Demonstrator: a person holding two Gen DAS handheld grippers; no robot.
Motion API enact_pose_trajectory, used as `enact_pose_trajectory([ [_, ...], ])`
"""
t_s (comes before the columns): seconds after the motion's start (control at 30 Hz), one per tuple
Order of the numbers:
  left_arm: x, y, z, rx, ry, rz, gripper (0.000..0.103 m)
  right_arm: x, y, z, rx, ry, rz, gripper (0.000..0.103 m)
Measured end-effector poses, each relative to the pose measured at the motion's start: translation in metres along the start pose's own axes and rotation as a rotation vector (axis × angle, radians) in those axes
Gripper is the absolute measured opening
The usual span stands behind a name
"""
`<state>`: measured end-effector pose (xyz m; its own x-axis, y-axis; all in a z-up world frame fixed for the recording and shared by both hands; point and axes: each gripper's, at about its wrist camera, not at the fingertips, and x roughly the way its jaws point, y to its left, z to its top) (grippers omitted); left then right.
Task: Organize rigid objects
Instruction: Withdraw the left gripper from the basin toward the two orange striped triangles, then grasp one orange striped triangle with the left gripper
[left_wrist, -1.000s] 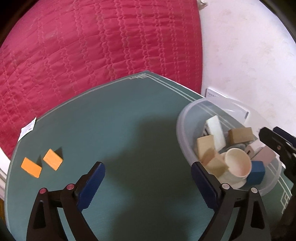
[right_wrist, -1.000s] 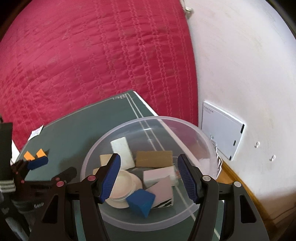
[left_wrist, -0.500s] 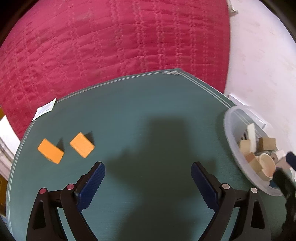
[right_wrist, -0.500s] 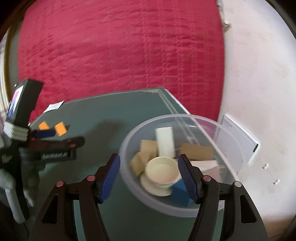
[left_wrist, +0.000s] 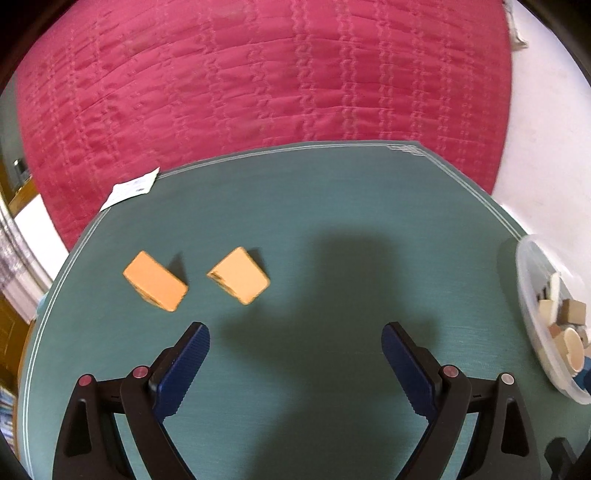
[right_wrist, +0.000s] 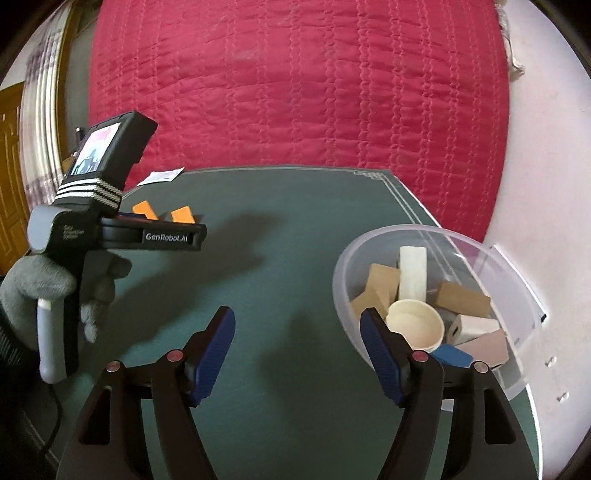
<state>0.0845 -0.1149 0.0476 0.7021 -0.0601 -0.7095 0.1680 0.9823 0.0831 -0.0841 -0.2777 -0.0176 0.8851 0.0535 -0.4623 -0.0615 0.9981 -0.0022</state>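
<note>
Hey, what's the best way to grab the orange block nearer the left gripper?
Probably from above, pads on the two long side faces of the orange block. It lies flat on the green mat, top face up, apart from the other orange block, and the open left gripper is near.

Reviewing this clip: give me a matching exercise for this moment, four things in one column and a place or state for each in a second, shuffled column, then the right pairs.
Things
1. two orange blocks
2. cream cup
3. left gripper
4. paper slip

Places or states
A. at the far left corner of the green mat
B. inside the clear plastic bowl, among wooden blocks
C. jaws wide apart, nothing between them
D. lying side by side on the mat, outside the bowl

Pairs: 1-D, 2-B, 3-C, 4-A
</note>
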Motion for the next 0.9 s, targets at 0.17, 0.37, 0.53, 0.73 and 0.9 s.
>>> enact_pose_trajectory([
  [0.17, 0.007, 0.021, 0.001, -0.049, 0.017, 0.039, 0.096, -0.001, 0.004, -0.001, -0.011, 0.004, 0.017, 0.071],
  [0.37, 0.014, 0.052, 0.005, -0.123, 0.029, 0.091, 0.096, -0.001, 0.009, 0.0, -0.025, 0.008, 0.034, 0.071],
  [0.53, 0.023, 0.075, 0.008, -0.172, 0.04, 0.146, 0.096, 0.0, 0.011, 0.0, -0.032, 0.013, 0.048, 0.071],
  [0.73, 0.041, 0.101, 0.016, -0.237, 0.072, 0.226, 0.096, 0.0, 0.013, -0.001, -0.037, 0.018, 0.061, 0.071],
  [0.9, 0.052, 0.113, 0.019, -0.262, 0.09, 0.269, 0.096, 0.001, 0.013, -0.002, -0.037, 0.022, 0.066, 0.071],
])
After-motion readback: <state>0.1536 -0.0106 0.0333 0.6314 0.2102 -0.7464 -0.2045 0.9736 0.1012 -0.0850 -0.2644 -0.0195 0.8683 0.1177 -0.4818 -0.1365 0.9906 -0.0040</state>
